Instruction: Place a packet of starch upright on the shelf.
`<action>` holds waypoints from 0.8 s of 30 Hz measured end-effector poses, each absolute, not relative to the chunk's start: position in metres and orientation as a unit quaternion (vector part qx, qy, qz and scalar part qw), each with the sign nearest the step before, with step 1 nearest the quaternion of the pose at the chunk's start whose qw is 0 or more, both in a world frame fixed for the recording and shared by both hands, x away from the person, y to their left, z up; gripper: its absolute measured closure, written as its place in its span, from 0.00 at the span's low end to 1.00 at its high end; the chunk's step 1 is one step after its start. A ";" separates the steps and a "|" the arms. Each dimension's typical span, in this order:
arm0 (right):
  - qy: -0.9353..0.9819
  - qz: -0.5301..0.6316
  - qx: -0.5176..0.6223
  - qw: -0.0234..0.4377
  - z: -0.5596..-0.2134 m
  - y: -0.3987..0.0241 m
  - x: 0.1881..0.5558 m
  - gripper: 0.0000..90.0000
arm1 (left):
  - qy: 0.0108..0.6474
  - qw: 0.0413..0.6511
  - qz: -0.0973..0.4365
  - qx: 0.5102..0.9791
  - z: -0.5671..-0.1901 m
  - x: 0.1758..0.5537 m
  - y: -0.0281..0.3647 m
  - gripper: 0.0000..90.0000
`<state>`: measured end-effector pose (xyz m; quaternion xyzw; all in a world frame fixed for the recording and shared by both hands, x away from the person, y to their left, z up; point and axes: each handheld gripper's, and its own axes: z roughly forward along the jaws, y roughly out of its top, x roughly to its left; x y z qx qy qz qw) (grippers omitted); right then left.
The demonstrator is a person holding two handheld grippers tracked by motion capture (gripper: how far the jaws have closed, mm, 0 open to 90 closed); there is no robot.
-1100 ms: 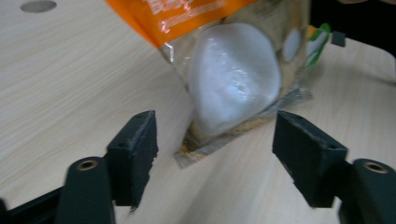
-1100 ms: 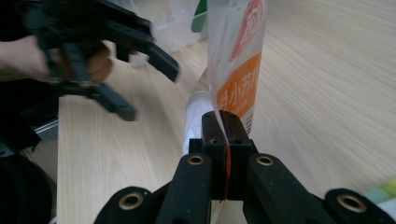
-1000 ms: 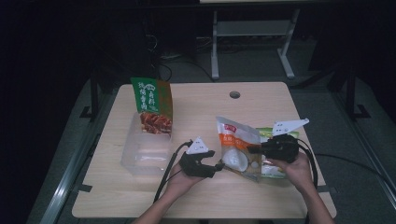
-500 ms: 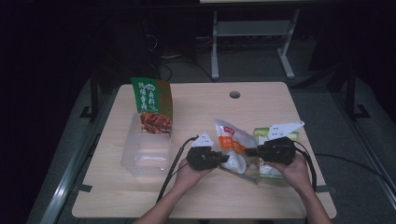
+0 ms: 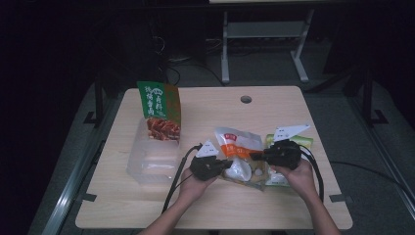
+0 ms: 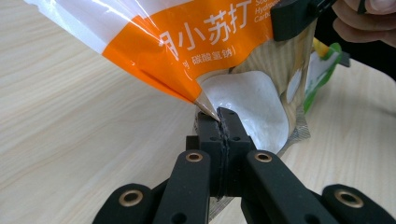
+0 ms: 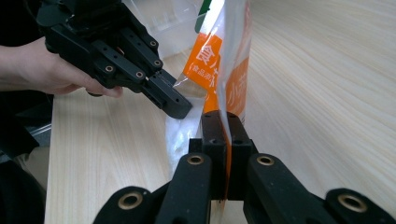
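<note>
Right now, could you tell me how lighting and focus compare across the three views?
High view: dim, room black, only the table lit. Left gripper view: bright, glare on the orange pouch, far hand blurred. Right gripper view: sharp on the jaws, table grain soft beyond.

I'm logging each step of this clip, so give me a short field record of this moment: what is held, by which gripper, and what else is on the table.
held item: orange and white pouch
left gripper: just closed, pinching a corner of the pouch
right gripper: shut on the pouch's edge
pouch position: lifted between both grippers
nearby: green packet standing in clear plastic box
surface: wooden table
</note>
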<state>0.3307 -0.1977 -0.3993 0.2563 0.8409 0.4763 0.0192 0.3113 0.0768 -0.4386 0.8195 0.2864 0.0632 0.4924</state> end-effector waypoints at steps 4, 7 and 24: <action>0.844 0.467 0.262 0.018 -0.399 -0.192 0.333 0.98 | 0.285 0.485 0.084 0.823 -0.436 0.309 0.081 1.00; 0.850 0.455 0.263 0.015 -0.396 -0.189 0.335 0.96 | 0.283 0.480 0.097 0.825 -0.434 0.307 0.083 1.00; 0.861 0.432 0.268 -0.005 -0.387 -0.167 0.346 0.99 | 0.287 0.476 0.100 0.825 -0.436 0.300 0.091 0.99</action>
